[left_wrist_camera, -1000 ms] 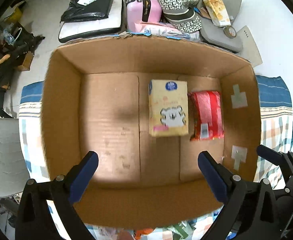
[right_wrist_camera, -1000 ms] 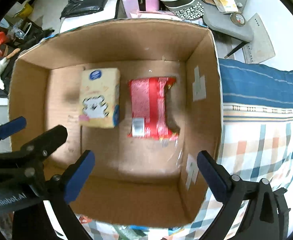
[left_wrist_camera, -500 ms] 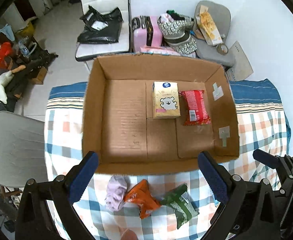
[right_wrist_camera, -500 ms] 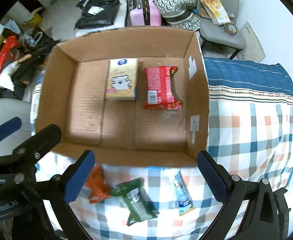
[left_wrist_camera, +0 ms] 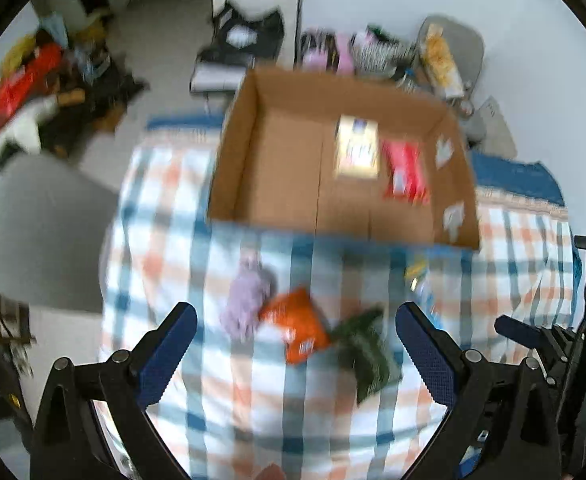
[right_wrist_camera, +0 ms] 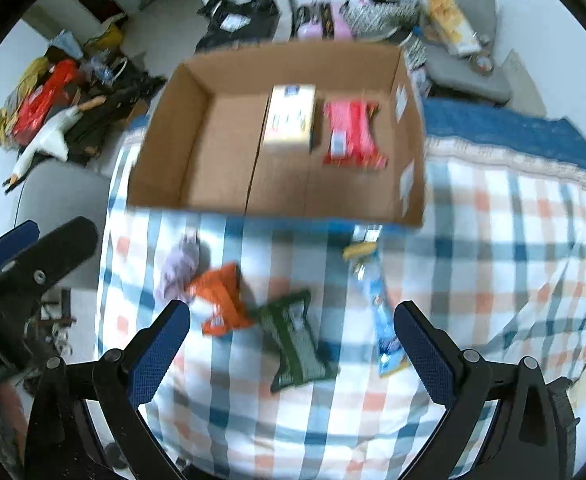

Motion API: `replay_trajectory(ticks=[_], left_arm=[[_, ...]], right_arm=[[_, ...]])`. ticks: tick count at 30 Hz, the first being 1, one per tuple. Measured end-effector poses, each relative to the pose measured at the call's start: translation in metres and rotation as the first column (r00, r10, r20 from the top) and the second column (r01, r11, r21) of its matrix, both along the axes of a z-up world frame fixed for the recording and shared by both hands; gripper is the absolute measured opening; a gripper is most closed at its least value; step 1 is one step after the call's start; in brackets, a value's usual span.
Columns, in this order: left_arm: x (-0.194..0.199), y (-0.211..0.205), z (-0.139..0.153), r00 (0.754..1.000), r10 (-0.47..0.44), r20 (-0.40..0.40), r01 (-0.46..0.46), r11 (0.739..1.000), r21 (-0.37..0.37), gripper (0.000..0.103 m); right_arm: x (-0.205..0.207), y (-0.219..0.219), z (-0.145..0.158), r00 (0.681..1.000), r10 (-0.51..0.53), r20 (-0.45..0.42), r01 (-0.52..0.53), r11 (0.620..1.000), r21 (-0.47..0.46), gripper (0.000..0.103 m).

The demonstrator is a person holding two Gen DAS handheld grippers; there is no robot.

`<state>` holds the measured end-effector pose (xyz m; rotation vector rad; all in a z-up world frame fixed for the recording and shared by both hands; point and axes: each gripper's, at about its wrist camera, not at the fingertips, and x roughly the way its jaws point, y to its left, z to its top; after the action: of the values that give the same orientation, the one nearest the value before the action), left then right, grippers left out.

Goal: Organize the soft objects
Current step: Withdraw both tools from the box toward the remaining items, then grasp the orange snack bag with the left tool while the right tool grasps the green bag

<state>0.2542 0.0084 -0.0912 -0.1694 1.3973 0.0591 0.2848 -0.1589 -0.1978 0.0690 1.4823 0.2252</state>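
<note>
Blue rubber pads face each other across a wide gap on both tools: the left gripper (left_wrist_camera: 295,344) and the right gripper (right_wrist_camera: 293,340) are spread fully and hold nothing. A second ago both hung low over the open brown cardboard box (right_wrist_camera: 165,128), looking only at its floor; now they have pulled back and up, so the checked cloth on the counter (right_wrist_camera: 493,240) fills the near view. I judge that one placing is finished and the next pick is about to begin.

Directly ahead of the left gripper, between its fingers, lie three soft things in a loose row: a pale lilac cloth bundle (left_wrist_camera: 247,300), an orange crinkled snack packet (left_wrist_camera: 299,330) touching it, and a dark green packet (left_wrist_camera: 367,356) just beside that. A long blue and yellow tube-like pack (right_wrist_camera: 375,300) lies nearer the right gripper, just before its right finger. Already inside the box, side by side, are a cream tissue pack (right_wrist_camera: 291,118) and a red packet (right_wrist_camera: 351,132). The pictures are blurred, so labels are unreadable.
</note>
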Motion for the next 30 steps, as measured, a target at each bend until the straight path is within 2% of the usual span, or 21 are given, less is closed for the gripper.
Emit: replay_trajectory(ticks=[3, 8, 11, 14, 16, 19, 22, 25, 27, 28, 29, 30], left_arm=[[-0.019, 0.012, -0.040, 0.994, 0.065, -0.092, -0.069, 0.997, -0.041, 0.102], [-0.037, 0.013, -0.088, 0.977, 0.081, -0.197, -0.092, 0.995, -0.048, 0.102], [-0.035, 0.013, -0.103, 0.974, 0.084, -0.212, -0.096, 0.994, -0.045, 0.102], [-0.030, 0.012, -0.114, 0.970, 0.089, -0.228, -0.105, 0.993, -0.059, 0.102], [-0.025, 0.008, -0.120, 0.968, 0.085, -0.235, -0.106, 0.991, -0.077, 0.102], [-0.011, 0.000, -0.135, 0.963, 0.071, -0.260, -0.098, 0.991, -0.095, 0.102], [0.003, -0.012, -0.155, 0.952, 0.055, -0.301, -0.088, 0.991, -0.100, 0.102], [0.015, -0.025, -0.176, 0.938, 0.029, -0.345, -0.056, 0.996, -0.069, 0.093], [0.019, -0.033, -0.190, 0.926, -0.003, -0.378, -0.018, 0.999, -0.051, 0.075], [0.020, -0.037, -0.199, 0.915, -0.021, -0.404, 0.011, 1.000, -0.026, 0.059], [0.019, -0.040, -0.205, 0.907, -0.035, -0.420, 0.026, 0.999, -0.026, 0.053], [0.018, -0.042, -0.209, 0.904, -0.045, -0.425, 0.035, 0.999, -0.032, 0.053]], right_arm=[[-0.018, 0.000, -0.035, 0.997, 0.026, -0.079, -0.027, 1.000, -0.008, 0.103], [-0.034, 0.005, -0.101, 0.982, 0.045, -0.185, -0.050, 0.999, -0.022, 0.101], [-0.038, 0.014, -0.135, 0.968, 0.074, -0.241, -0.087, 0.995, -0.046, 0.090], [-0.042, 0.017, -0.164, 0.952, 0.074, -0.298, -0.090, 0.995, -0.041, 0.071], [-0.047, 0.015, -0.179, 0.936, 0.061, -0.347, -0.066, 0.998, -0.002, 0.047], [-0.053, 0.000, -0.185, 0.932, 0.014, -0.363, -0.013, 1.000, 0.005, 0.040], [-0.055, -0.021, -0.178, 0.937, -0.043, -0.346, 0.038, 0.999, -0.020, 0.039], [-0.054, -0.036, -0.174, 0.938, -0.073, -0.338, 0.063, 0.997, -0.042, 0.039], [-0.052, -0.041, -0.173, 0.940, -0.075, -0.333, 0.060, 0.997, -0.055, 0.039], [-0.050, -0.042, -0.173, 0.939, -0.075, -0.336, 0.058, 0.997, -0.060, 0.039], [-0.049, -0.044, -0.174, 0.937, -0.076, -0.341, 0.058, 0.996, -0.061, 0.039], [-0.049, -0.043, -0.176, 0.935, -0.077, -0.346, 0.059, 0.996, -0.062, 0.039]])
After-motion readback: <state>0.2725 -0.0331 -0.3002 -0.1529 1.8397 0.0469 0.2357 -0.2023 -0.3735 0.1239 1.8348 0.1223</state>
